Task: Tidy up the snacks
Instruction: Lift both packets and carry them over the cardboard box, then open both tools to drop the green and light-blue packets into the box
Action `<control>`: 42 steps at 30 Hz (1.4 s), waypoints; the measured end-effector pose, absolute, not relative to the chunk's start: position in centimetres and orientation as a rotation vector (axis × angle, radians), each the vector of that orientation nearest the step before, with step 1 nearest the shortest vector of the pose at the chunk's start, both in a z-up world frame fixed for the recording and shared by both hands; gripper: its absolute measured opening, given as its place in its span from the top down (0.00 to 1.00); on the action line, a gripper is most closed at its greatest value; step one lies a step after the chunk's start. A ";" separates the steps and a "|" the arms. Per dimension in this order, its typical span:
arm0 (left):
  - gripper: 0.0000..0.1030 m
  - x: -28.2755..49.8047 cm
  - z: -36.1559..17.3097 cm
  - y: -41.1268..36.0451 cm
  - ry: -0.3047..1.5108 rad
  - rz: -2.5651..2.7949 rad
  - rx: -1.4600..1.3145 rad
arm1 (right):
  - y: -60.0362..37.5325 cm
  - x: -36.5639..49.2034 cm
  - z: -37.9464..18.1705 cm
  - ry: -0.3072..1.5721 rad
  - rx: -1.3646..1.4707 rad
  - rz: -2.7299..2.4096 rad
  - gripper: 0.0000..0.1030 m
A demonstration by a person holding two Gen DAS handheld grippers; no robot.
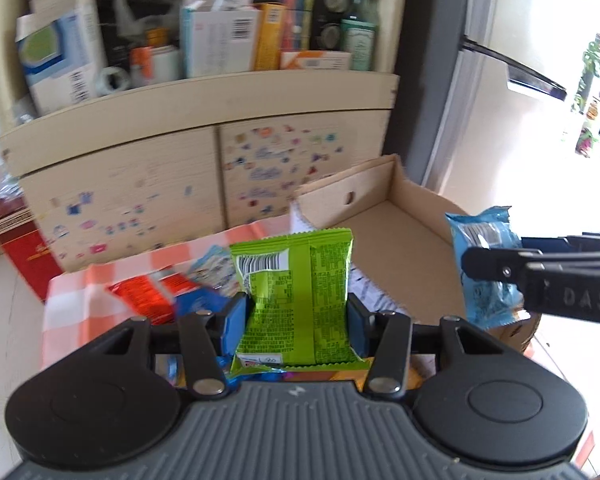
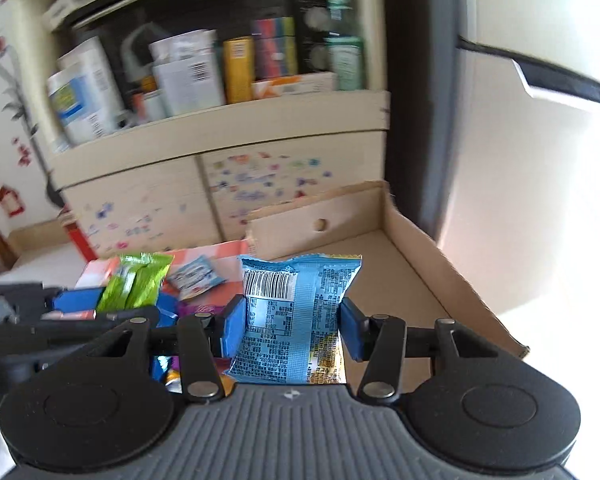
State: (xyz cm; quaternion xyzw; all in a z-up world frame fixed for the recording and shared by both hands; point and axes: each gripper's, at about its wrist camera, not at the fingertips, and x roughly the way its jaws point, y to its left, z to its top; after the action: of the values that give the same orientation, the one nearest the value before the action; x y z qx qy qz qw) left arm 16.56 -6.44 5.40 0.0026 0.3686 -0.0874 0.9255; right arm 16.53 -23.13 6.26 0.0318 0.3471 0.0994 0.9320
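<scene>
My left gripper [image 1: 296, 322] is shut on a green snack packet [image 1: 296, 280] and holds it upright above the snack pile. My right gripper [image 2: 292, 330] is shut on a light blue snack packet [image 2: 296, 312] and holds it upright at the near left of an open cardboard box [image 2: 428, 248]. In the left wrist view the blue packet [image 1: 480, 240] and the right gripper [image 1: 496, 272] show at the right, over the box [image 1: 400, 216]. In the right wrist view the green packet [image 2: 134, 280] shows at the left.
Loose snacks lie on a red-and-white checked cloth [image 1: 72, 300]: a red packet [image 1: 144, 296] and a small blue-white packet [image 2: 196, 278]. Behind stands a cream cabinet [image 1: 180, 168] with stickers and a crowded shelf [image 1: 220, 40]. A dark pillar [image 1: 432, 80] rises at right.
</scene>
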 end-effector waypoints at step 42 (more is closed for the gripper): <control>0.16 19.0 5.0 -6.4 0.837 -0.180 0.109 | -24.9 18.7 5.4 0.768 0.205 0.125 0.23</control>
State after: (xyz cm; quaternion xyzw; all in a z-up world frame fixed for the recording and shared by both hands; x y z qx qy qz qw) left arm 19.01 -6.38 4.99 0.0530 0.4058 -0.0874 0.9082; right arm 18.69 -24.94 5.36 0.0999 0.3737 0.0607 0.9201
